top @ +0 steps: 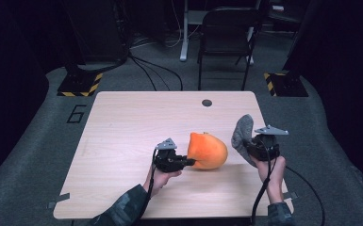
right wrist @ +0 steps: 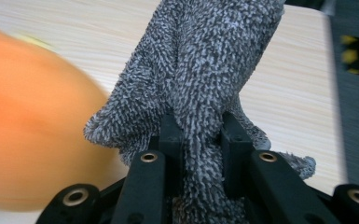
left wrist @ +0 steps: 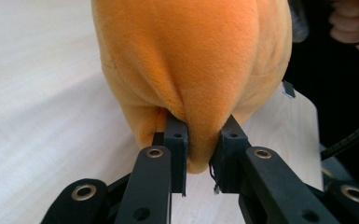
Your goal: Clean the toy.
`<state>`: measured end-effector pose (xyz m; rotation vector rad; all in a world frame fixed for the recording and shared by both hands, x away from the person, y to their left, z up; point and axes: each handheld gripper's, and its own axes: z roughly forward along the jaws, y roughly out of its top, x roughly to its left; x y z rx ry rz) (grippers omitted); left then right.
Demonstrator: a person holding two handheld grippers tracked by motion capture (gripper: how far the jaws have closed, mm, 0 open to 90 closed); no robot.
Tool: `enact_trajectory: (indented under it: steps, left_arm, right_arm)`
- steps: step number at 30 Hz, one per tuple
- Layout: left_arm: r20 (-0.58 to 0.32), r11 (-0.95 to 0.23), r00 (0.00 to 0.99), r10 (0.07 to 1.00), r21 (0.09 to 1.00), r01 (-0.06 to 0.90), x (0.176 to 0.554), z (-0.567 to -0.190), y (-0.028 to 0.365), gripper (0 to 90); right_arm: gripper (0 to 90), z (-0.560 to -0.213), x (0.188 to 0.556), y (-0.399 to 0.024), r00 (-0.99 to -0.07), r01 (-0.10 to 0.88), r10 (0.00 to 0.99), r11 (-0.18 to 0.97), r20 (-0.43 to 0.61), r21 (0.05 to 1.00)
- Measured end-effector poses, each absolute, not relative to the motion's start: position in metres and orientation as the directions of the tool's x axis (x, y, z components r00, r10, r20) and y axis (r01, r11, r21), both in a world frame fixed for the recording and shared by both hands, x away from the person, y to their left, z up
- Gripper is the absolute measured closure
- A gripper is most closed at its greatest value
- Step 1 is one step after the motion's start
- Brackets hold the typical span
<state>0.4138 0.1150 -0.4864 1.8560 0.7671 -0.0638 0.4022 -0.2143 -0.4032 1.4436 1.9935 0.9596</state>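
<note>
Left gripper [top: 188,161]: jaws pinched on a fold of the orange plush toy [top: 209,150], at its left end.
Right gripper [top: 251,147]: jaws clamped on the grey fuzzy cloth [top: 243,133], held upright.
Orange plush toy: middle of the table [top: 122,127], near side.
Grey fuzzy cloth: right of the toy, near the table's right edge.

My light wooden table [top: 122,136] stands on grey carpet [top: 37,155]. Beyond it, a dark chair [top: 226,33] and black cables [top: 155,70]; yellow-black striped plates [top: 80,84] lie at both sides. The surroundings are dim.
</note>
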Motion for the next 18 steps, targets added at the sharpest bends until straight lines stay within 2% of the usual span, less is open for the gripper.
enact_trajectory:
  steps: [6,10,14,16,18]
  left_arm:
    - [-0.387,-0.239,0.775,0.500,0.798,0.553,0.414,-0.494,0.111,78.0]
    - [-0.369,-0.265,0.778,0.508,0.793,0.549,0.414,-0.499,0.110,77.9]
    - [-0.352,-0.282,0.784,0.511,0.793,0.540,0.410,-0.499,0.107,78.0]
    - [-0.348,-0.283,0.784,0.515,0.793,0.539,0.411,-0.502,0.107,78.1]
    - [-0.345,-0.282,0.786,0.513,0.797,0.534,0.411,-0.503,0.107,78.1]
  right_arm:
    - [74.6,-0.384,0.388,-0.164,-0.463,0.547,0.886,0.252,0.038,0.799]
    - [74.7,-0.385,0.381,-0.121,-0.553,0.504,0.833,0.317,0.018,0.803]
    - [75.0,-0.402,0.384,-0.092,-0.569,0.506,0.822,0.384,-0.036,0.773]
    - [75.2,-0.412,0.389,-0.089,-0.547,0.508,0.834,0.399,-0.072,0.763]
    - [75.2,-0.415,0.392,-0.091,-0.541,0.520,0.839,0.390,-0.059,0.760]
